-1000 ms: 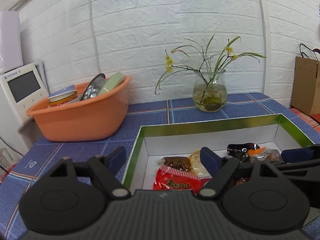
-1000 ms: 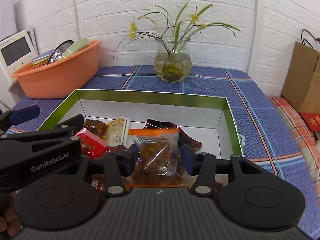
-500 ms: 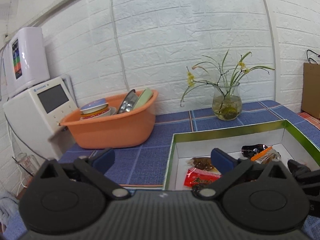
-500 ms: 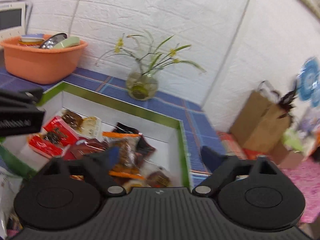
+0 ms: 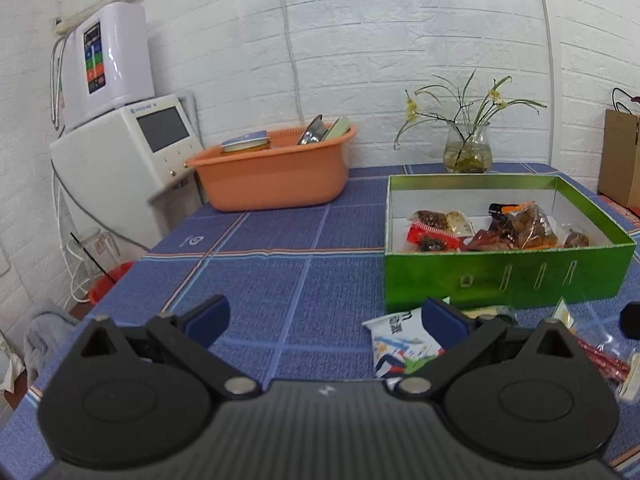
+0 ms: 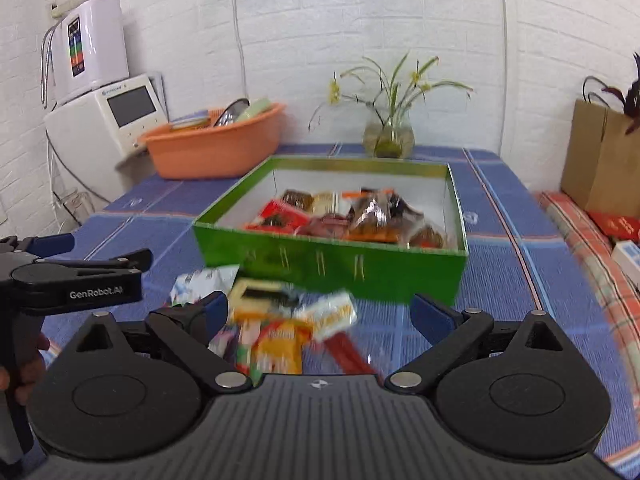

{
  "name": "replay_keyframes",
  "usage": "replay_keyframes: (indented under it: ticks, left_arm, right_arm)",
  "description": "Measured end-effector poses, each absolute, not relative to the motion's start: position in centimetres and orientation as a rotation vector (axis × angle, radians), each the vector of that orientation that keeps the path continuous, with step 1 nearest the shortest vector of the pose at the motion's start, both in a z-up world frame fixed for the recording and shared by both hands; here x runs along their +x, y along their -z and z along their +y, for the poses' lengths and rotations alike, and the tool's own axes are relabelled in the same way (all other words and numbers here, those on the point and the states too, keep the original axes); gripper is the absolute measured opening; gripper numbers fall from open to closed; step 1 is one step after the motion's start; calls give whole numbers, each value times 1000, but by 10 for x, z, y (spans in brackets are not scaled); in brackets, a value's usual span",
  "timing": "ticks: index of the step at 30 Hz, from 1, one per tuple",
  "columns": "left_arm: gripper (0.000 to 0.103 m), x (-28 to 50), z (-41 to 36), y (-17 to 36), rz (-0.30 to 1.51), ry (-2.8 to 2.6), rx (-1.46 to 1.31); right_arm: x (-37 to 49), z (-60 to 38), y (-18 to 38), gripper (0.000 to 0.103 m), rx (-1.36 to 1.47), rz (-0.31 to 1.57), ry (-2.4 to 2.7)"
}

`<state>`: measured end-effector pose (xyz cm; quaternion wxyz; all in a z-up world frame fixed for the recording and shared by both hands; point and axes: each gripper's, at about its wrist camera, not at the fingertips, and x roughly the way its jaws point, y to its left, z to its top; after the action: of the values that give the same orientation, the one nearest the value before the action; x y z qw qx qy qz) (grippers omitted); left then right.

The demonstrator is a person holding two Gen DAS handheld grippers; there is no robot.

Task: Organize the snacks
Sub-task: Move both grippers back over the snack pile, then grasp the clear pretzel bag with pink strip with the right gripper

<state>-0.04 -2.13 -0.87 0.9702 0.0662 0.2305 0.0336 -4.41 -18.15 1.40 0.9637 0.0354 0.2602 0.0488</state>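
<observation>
Leftward, my left gripper (image 5: 324, 318) and right gripper (image 6: 320, 312) both hover with fingers released, empty, above the blue checked table (image 5: 280, 264); loose snack packets (image 6: 280, 320) lie before the green cardboard box (image 6: 332, 260).

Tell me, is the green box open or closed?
Open: the green box has no lid on, and snack packets show inside its white interior.
</observation>
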Motion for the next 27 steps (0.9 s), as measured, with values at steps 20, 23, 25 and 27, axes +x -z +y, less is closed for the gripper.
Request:
replay_keyframes:
  ticks: [20, 23, 25, 27]
  left_arm:
    - [101, -29, -23, 48, 651, 123, 114]
    - [101, -31, -20, 48, 667, 177, 78]
    - [101, -31, -18, 48, 684, 217, 55]
    - [101, -34, -16, 48, 699, 247, 35]
  right_arm:
    - [-68, -167, 17, 82, 19, 612, -296]
    - [-59, -160, 17, 82, 42, 608, -357]
    - [-50, -157, 15, 77, 67, 613, -386]
    - [-40, -155, 12, 76, 92, 625, -411]
